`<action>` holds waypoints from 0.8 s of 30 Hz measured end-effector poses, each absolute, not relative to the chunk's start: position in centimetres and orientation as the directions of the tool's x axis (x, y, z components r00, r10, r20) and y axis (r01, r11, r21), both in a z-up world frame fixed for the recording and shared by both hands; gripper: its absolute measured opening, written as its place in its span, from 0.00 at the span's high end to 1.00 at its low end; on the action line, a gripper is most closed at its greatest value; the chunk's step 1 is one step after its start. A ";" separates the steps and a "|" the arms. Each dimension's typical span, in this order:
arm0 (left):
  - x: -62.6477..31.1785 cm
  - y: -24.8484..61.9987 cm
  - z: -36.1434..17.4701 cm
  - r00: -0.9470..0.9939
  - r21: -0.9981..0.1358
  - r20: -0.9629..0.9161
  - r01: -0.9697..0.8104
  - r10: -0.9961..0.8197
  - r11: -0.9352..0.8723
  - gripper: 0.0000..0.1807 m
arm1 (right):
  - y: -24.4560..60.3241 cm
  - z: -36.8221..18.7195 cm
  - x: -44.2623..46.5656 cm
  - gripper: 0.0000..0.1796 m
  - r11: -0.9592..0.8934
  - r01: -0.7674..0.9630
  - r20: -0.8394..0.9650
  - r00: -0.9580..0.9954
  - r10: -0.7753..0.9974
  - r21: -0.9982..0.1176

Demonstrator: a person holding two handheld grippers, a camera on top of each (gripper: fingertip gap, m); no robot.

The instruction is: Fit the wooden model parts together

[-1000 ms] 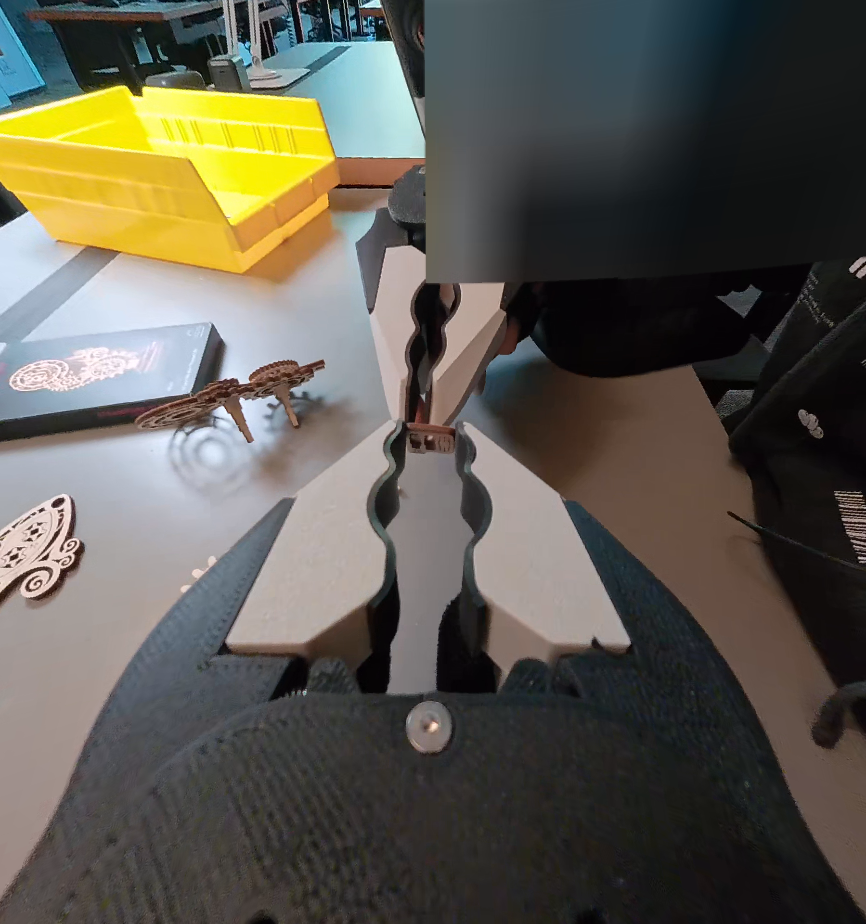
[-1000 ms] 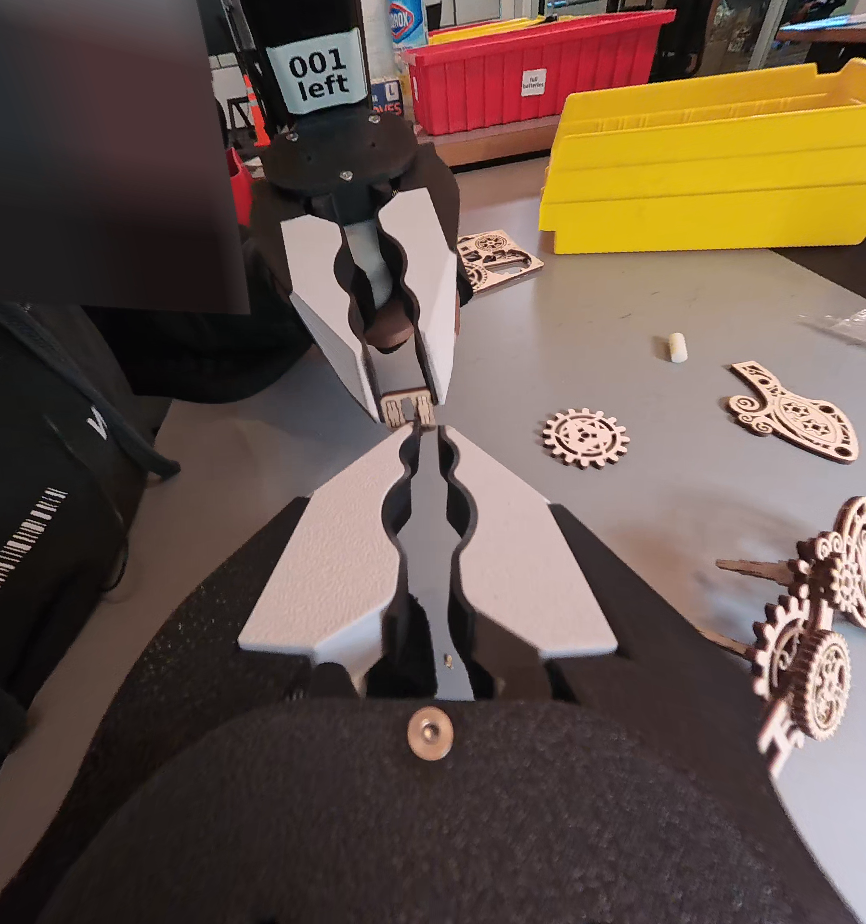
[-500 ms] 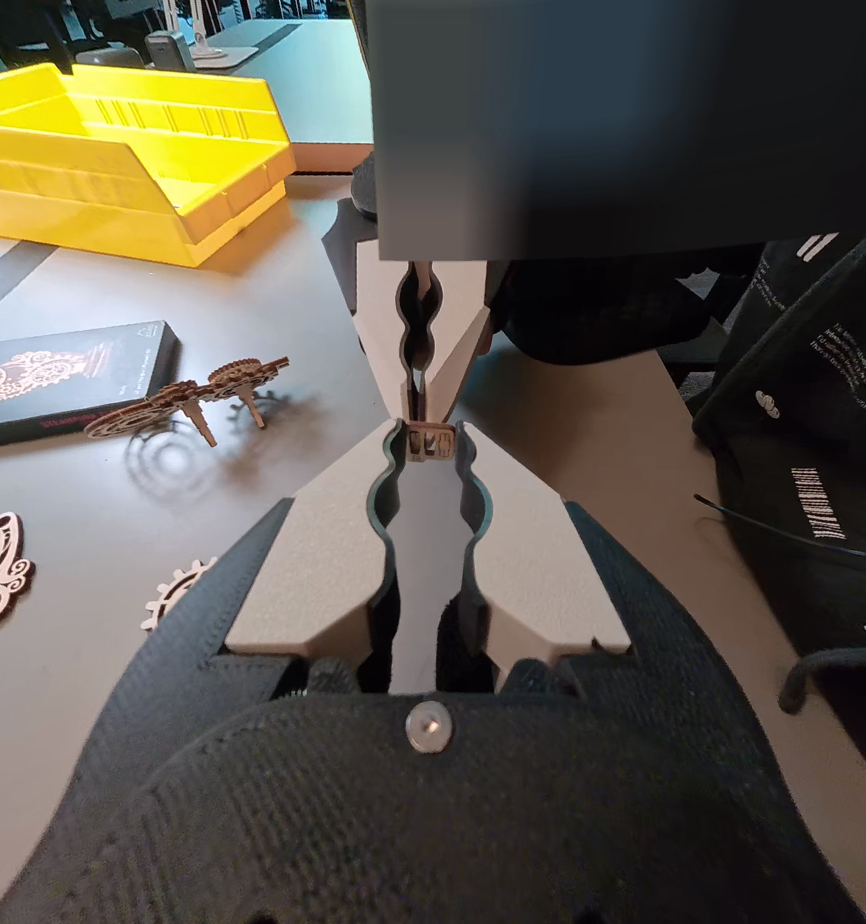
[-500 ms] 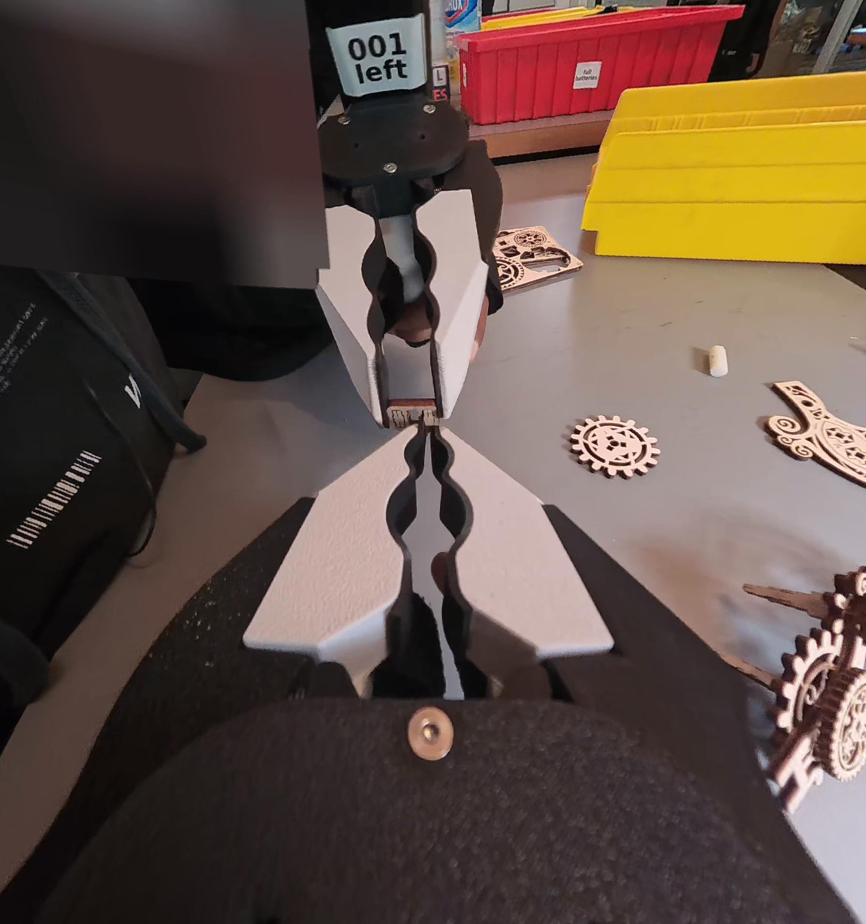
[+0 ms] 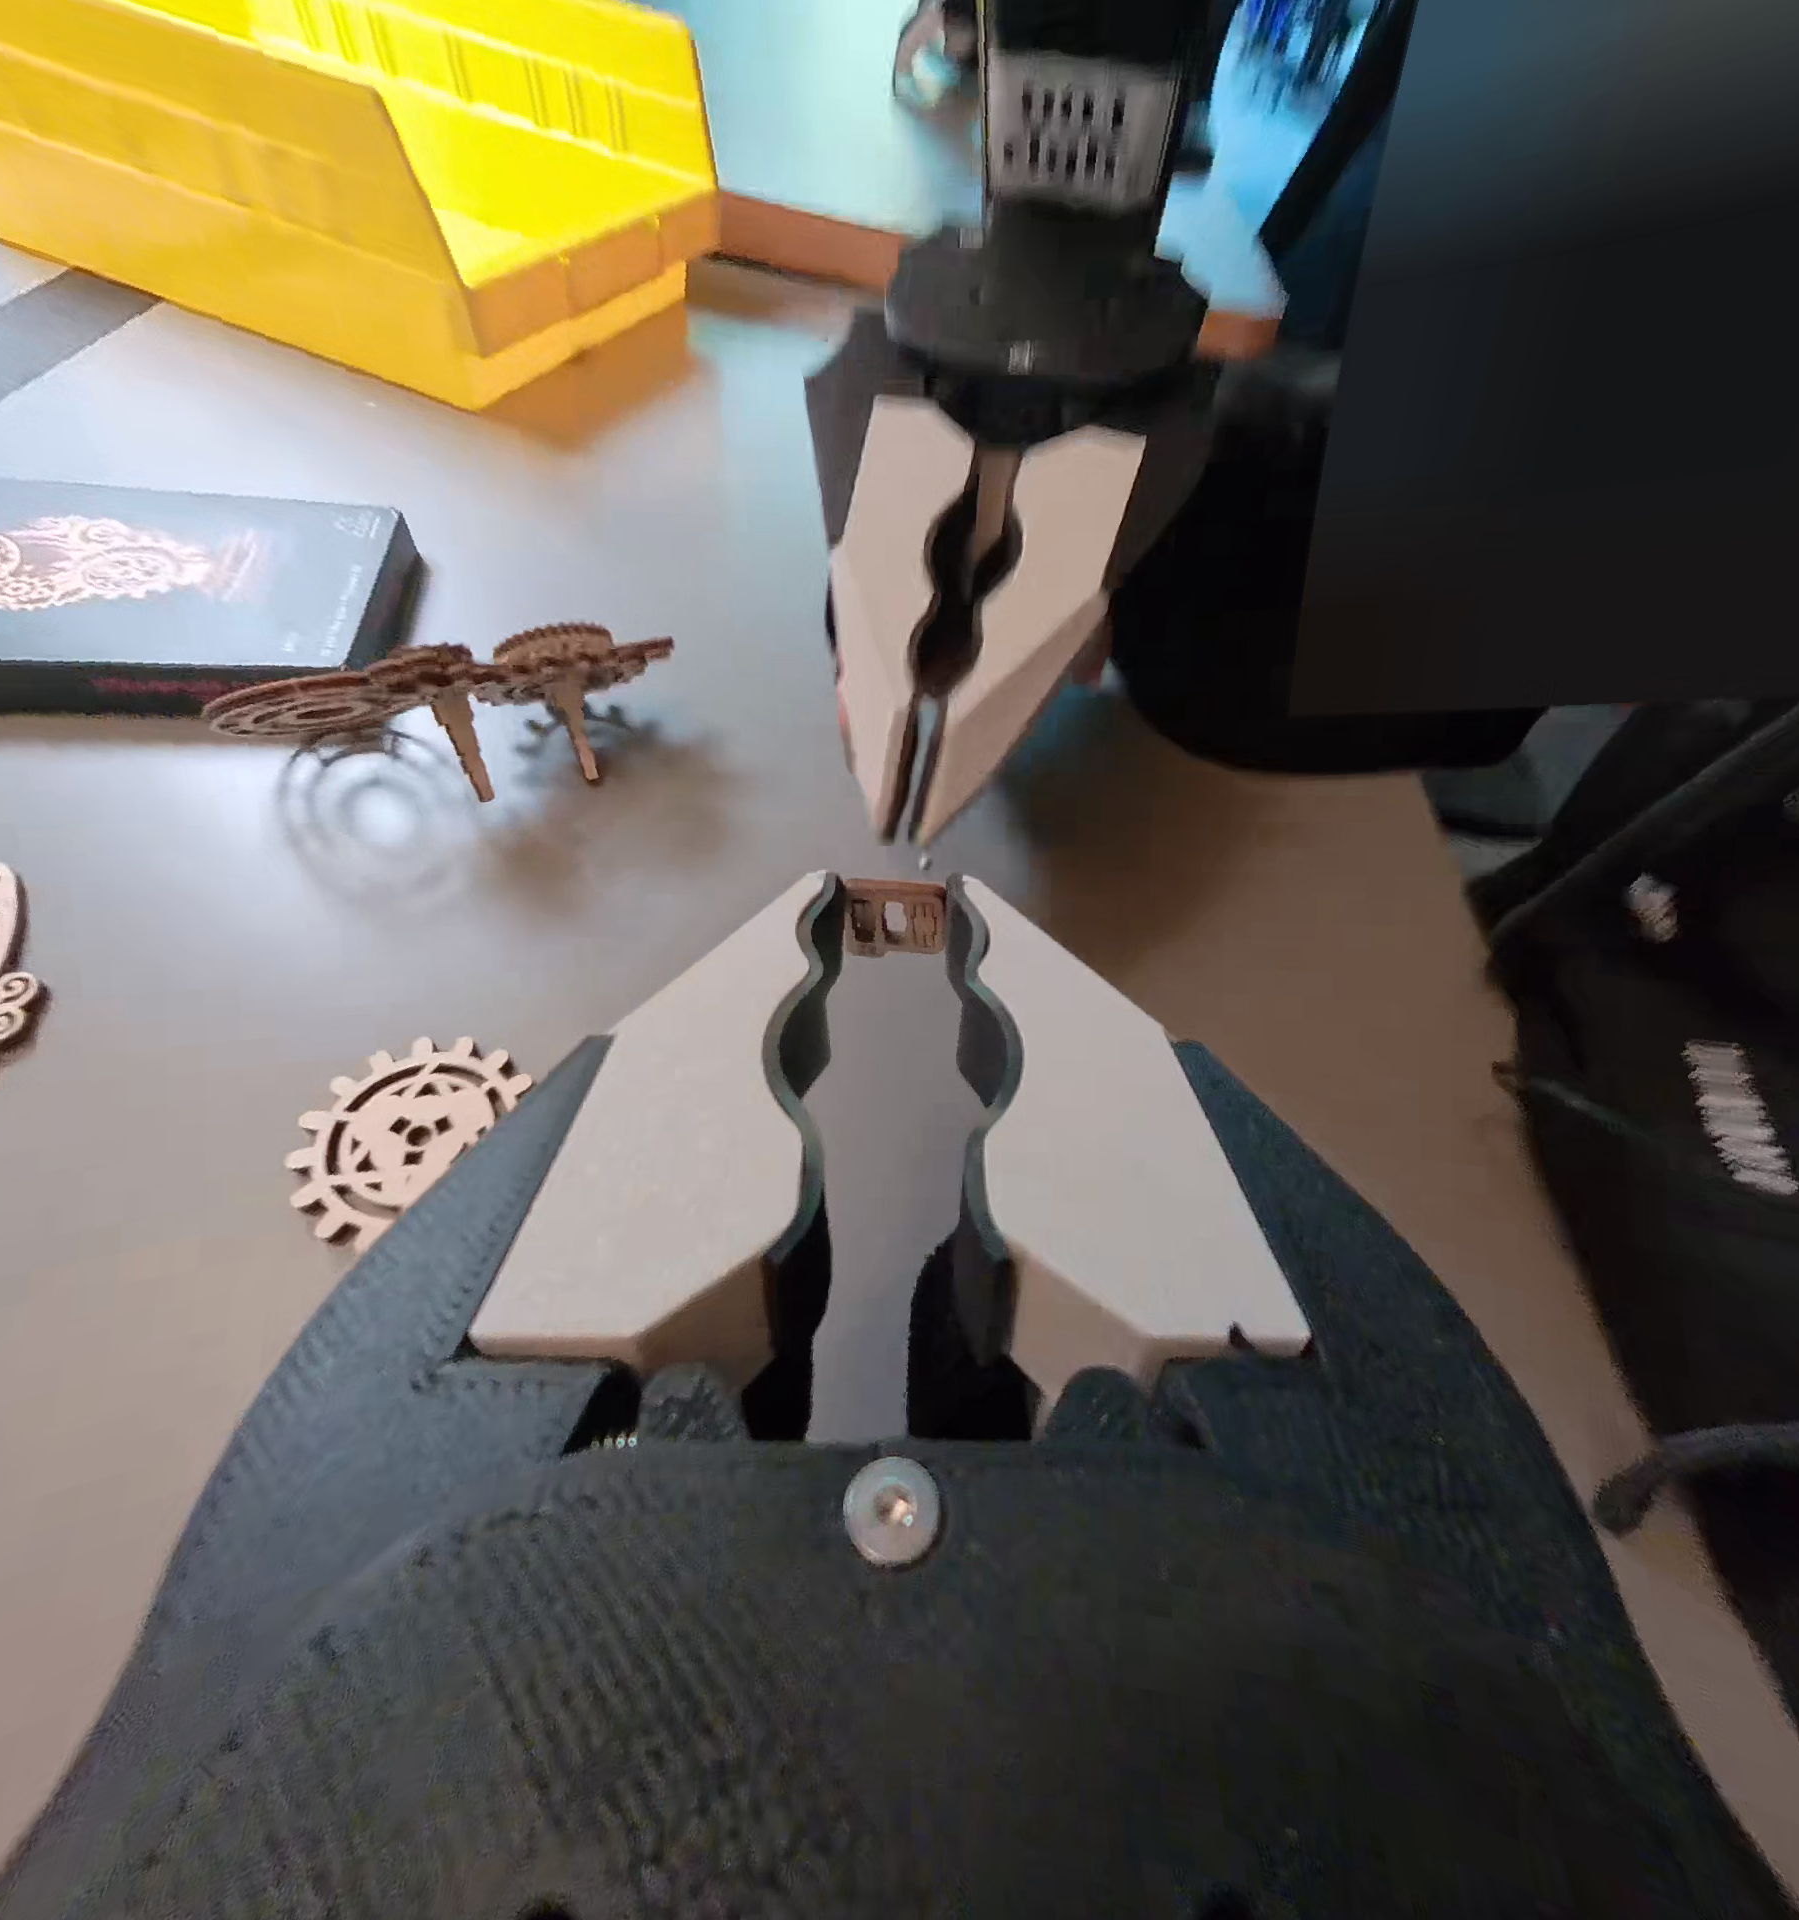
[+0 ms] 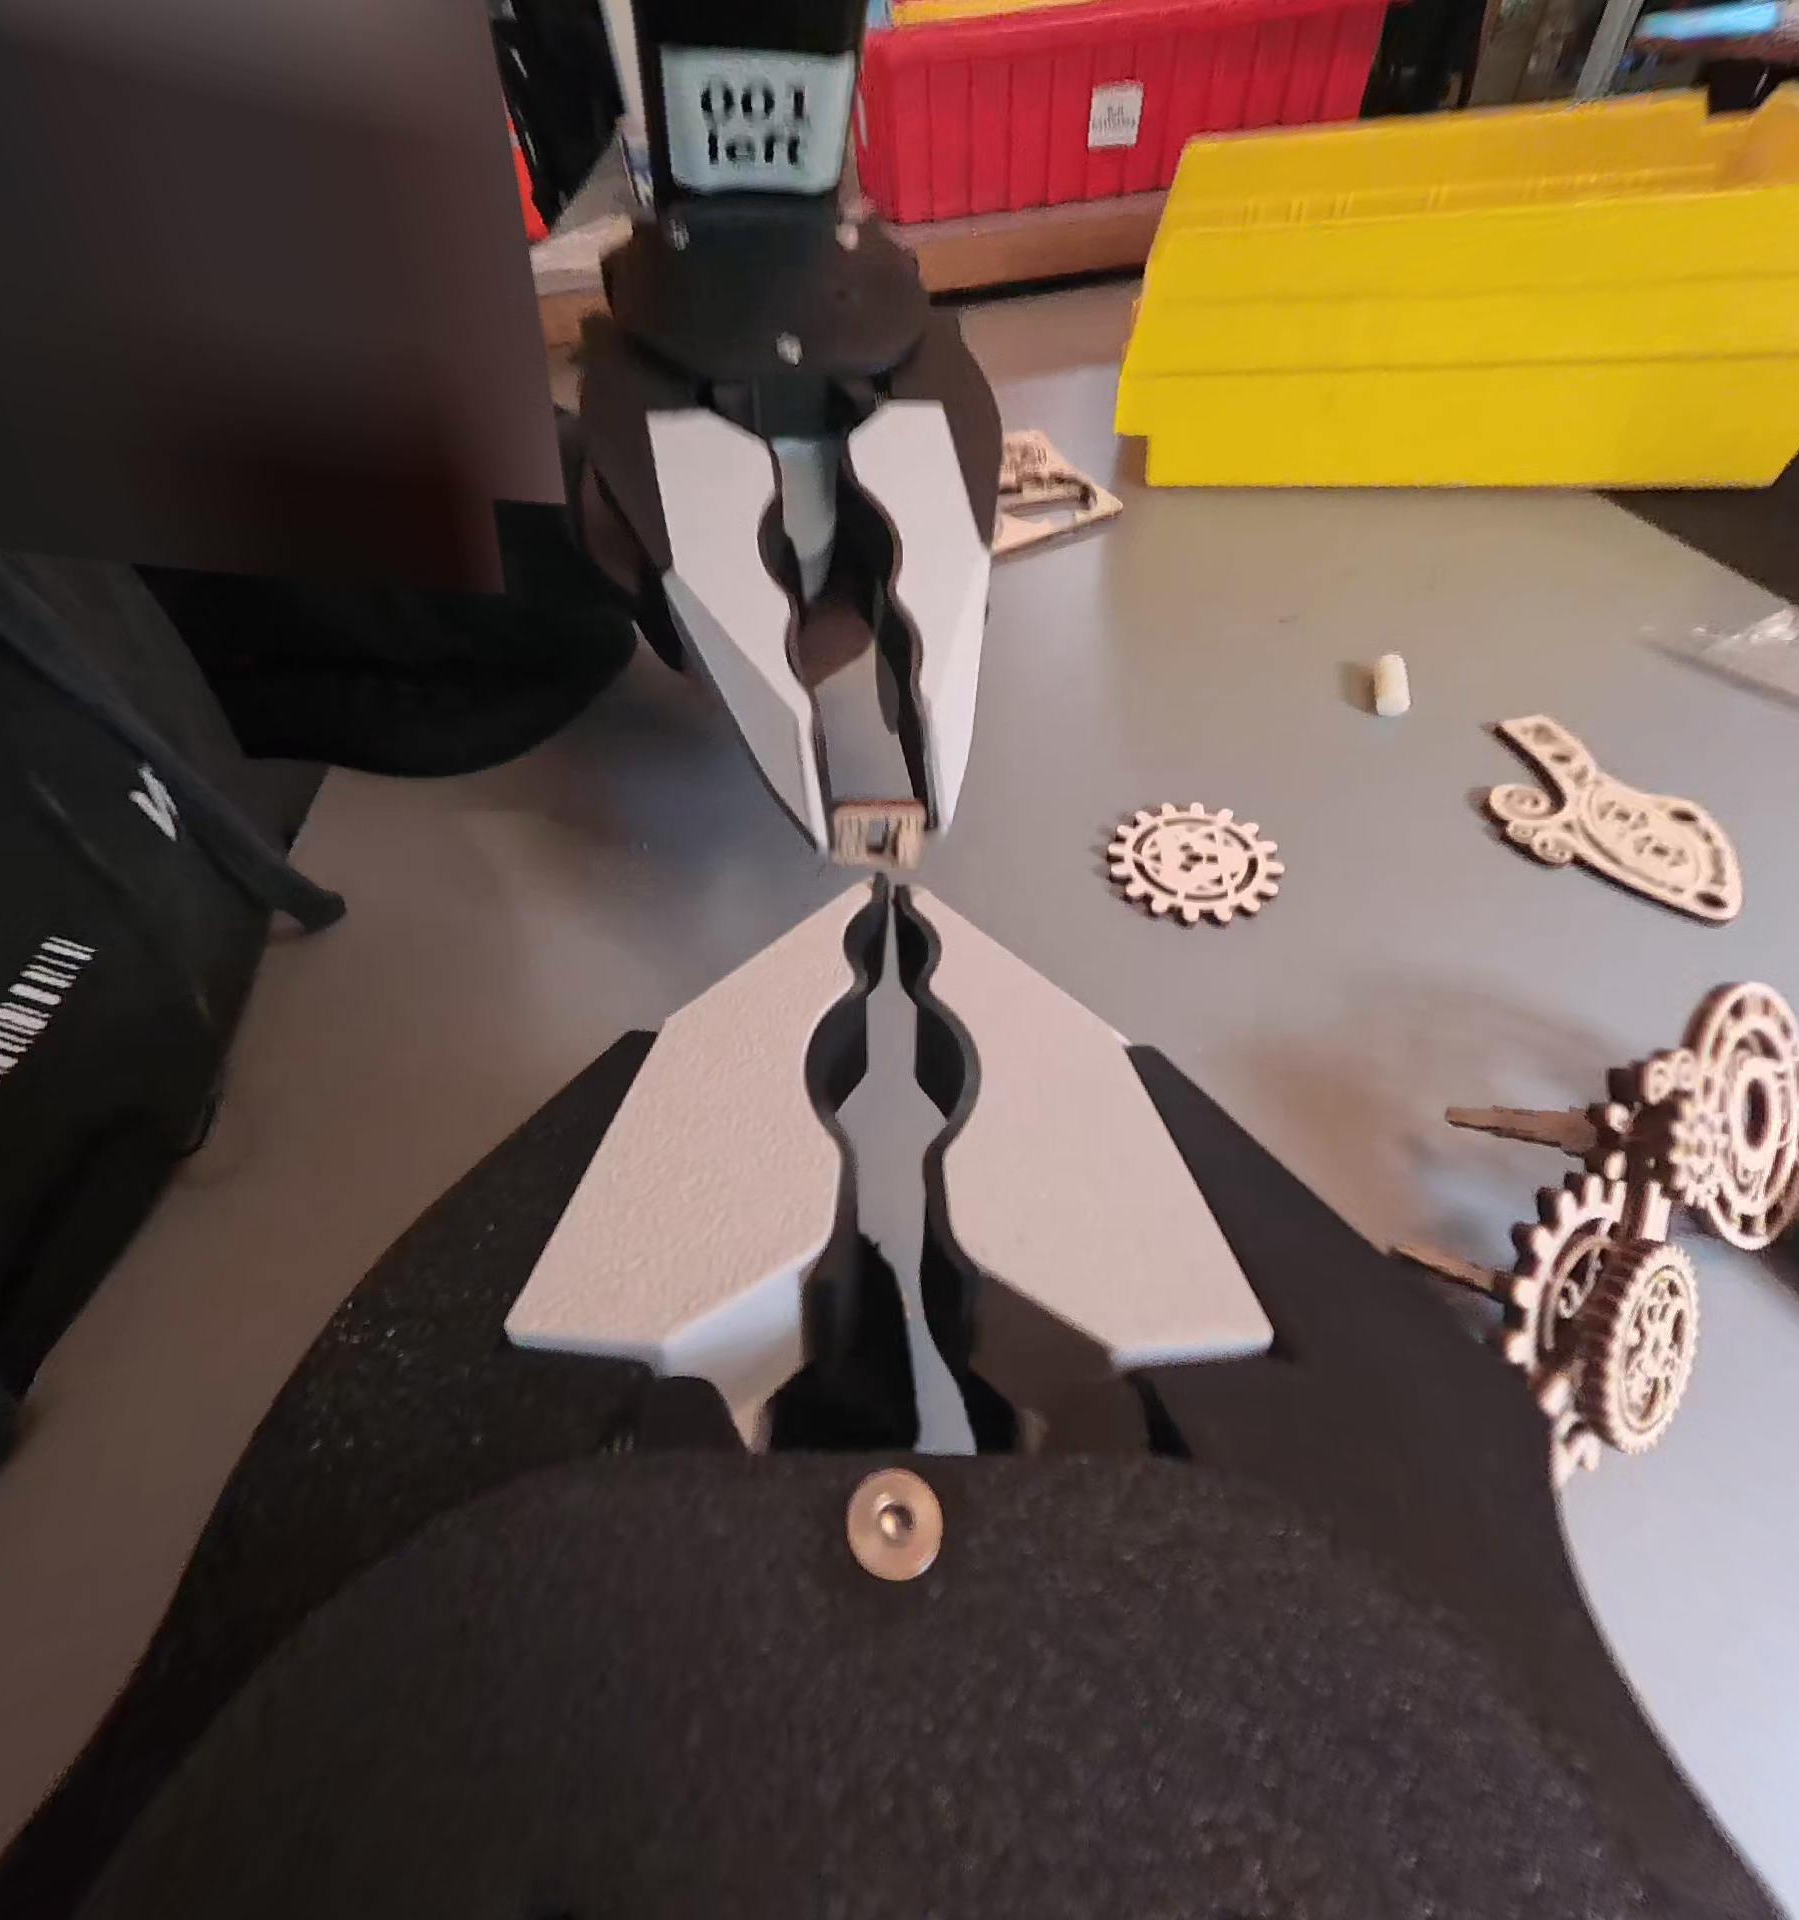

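We pinch the small slotted wooden block (image 5: 896,928) in our left gripper (image 5: 896,914), slots facing the nearly closed right gripper (image 5: 903,831) just ahead, apparently to take its piece

A small slotted wooden block (image 5: 896,916) sits pinched at the fingertips of the left hand-held gripper (image 5: 896,904), held above the worktop (image 5: 199,935). A pierced gear wheel (image 5: 403,1135) lies flat at near left. The part-built gear assembly (image 5: 438,686) stands on pegs farther left.
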State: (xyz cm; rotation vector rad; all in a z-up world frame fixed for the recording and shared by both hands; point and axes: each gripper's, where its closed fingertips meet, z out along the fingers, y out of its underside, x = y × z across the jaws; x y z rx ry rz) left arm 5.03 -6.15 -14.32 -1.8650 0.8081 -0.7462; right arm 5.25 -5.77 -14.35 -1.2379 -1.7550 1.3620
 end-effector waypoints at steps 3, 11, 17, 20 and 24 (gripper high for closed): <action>4.6 -5.6 -12.7 0.576 -0.921 0.300 -0.031 -0.760 -0.387 0.90 | -5.8 -14.3 4.5 0.97 -0.044 0.332 -0.173 -0.371 0.912 -0.942; 0.4 -2.4 -8.9 0.555 -0.830 0.556 0.408 -0.619 -0.379 0.90 | -5.3 -14.9 2.9 1.00 -0.257 0.456 -0.361 -0.158 0.919 -0.852; 0.1 -0.9 -7.6 0.621 -0.822 0.564 0.484 -0.544 -0.301 0.90 | -5.1 -16.3 -1.6 1.00 -0.240 0.478 -0.219 0.100 0.971 -0.845; 0.2 -1.0 -6.8 0.618 -0.808 0.582 0.512 -0.529 -0.290 0.90 | -4.5 -16.6 -3.0 1.00 -0.246 0.490 -0.197 0.150 0.969 -0.836; 0.5 -1.1 -6.1 0.605 -0.795 0.600 0.525 -0.523 -0.304 0.90 | -3.9 -17.4 -3.8 1.00 -0.250 0.522 -0.182 0.179 0.967 -0.815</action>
